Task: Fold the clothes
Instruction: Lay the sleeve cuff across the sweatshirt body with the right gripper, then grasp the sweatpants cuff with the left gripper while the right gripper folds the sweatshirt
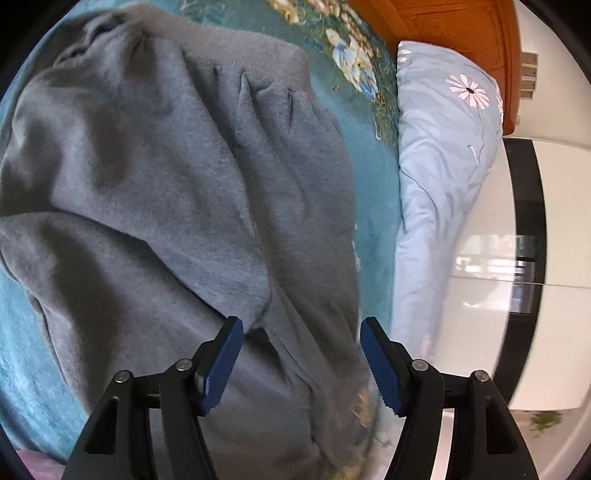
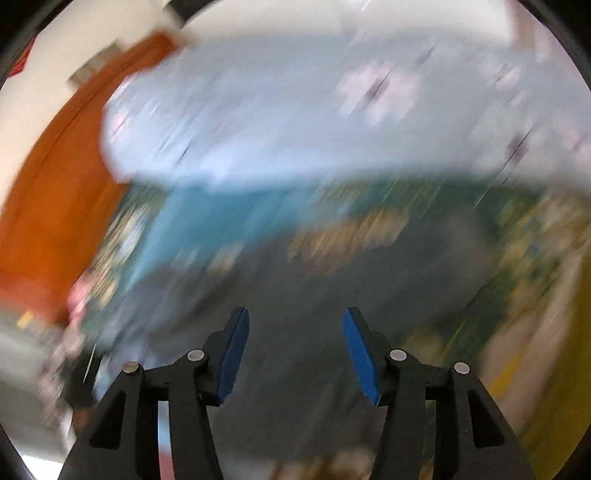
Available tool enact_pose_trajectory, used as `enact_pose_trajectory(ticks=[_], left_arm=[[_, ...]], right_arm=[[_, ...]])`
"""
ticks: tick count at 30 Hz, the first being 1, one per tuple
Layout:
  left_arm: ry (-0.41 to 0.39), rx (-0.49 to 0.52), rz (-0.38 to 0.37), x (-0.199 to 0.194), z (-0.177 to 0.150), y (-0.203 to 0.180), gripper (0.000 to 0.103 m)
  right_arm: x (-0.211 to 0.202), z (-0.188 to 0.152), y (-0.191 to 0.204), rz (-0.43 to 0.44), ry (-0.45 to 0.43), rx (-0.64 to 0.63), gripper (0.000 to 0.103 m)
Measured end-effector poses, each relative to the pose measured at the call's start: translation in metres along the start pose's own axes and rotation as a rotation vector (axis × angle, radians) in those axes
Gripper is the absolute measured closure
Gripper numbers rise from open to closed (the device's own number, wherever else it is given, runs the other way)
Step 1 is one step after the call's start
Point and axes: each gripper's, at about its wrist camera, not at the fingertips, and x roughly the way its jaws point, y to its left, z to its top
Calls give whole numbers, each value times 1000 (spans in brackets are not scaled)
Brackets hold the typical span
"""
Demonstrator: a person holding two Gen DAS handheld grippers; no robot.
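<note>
Bedroom setting: teal floral bedspread (image 1: 22, 332) as the work surface, orange wooden headboard (image 1: 443, 29) behind, pale blue daisy-print pillow (image 1: 443, 166) beside it.

Grey sweatshirt (image 1: 166, 184) lies rumpled on the bedspread, ribbed hem (image 1: 266, 59) toward the far side, one layer lapped over another with a loose fold edge running toward your left gripper (image 1: 301, 363).

Left gripper: jaws apart, nothing pinched; grey cloth lies beneath and between the blue pads (image 1: 221, 369), not clamped.

Right gripper (image 2: 295, 354): view heavily blurred. Jaws apart, nothing visibly between them; dark grey fabric shows below, likely the same sweatshirt, cannot confirm.

Judgement: garment only partly folded, creases not yet flattened.

Advice for the step in hand: settle your right hand before choosing a grasp. Take the fold edge at two well-separated points, pinching both layers together. Lift just enough to clear the bedspread, carry across evenly, and lay down without dragging the lower layer. Keep clear of the pillow.
</note>
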Motion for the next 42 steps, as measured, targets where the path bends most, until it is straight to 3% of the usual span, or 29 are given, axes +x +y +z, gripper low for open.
enact_pose_trajectory(ticks=[2,5,7,8,10,14,19,20,23,25,27,29,30,33,37,39,42], left_arm=[[11,43,0,-8,7,-5,33],[-16,142,31,-28,22,-15,33],[-47,194,68,-46,36,-16,33],[-62,216,91,-56,44,-15,33],[-91,221,131,-71,58,-2,32],[-167,190,225,-106,93,36,32],[-184,148,306,-114,124,70,32],[-181,156,322,-115,126,76,32],[-179,164,355,-108,126,92,32],[-148,145,323,-102,128,106,32],[-143,137,304,-100,128,110,34],[-151,125,284,-98,126,113,38],[-154,120,272,-96,125,114,53],[-154,117,308,-91,120,112,85],[-200,76,279,-104,114,103,88],[-214,40,208,-116,113,93,89],[-224,31,38,-147,100,65,89]], right_arm=[[16,-41,-2,24,131,-7,48],[42,-87,-16,-14,273,40,48],[57,-108,-28,-47,317,110,48],[61,-113,-34,-44,310,149,47],[69,-120,-45,-43,286,226,32],[72,-123,-63,-104,154,311,31],[72,-123,-69,-85,51,355,31],[71,-124,-69,-72,42,362,32],[67,-127,-68,-47,24,377,56],[66,-129,-69,-58,27,375,80],[62,-125,-70,-78,34,385,95],[58,-122,-66,-91,29,376,97],[54,-119,-60,-102,22,355,97],[38,-109,-39,-126,-8,286,98],[-4,-85,-19,-120,-89,236,99],[-31,-69,-17,-105,-149,241,99],[-77,-56,-21,-80,-255,274,99]])
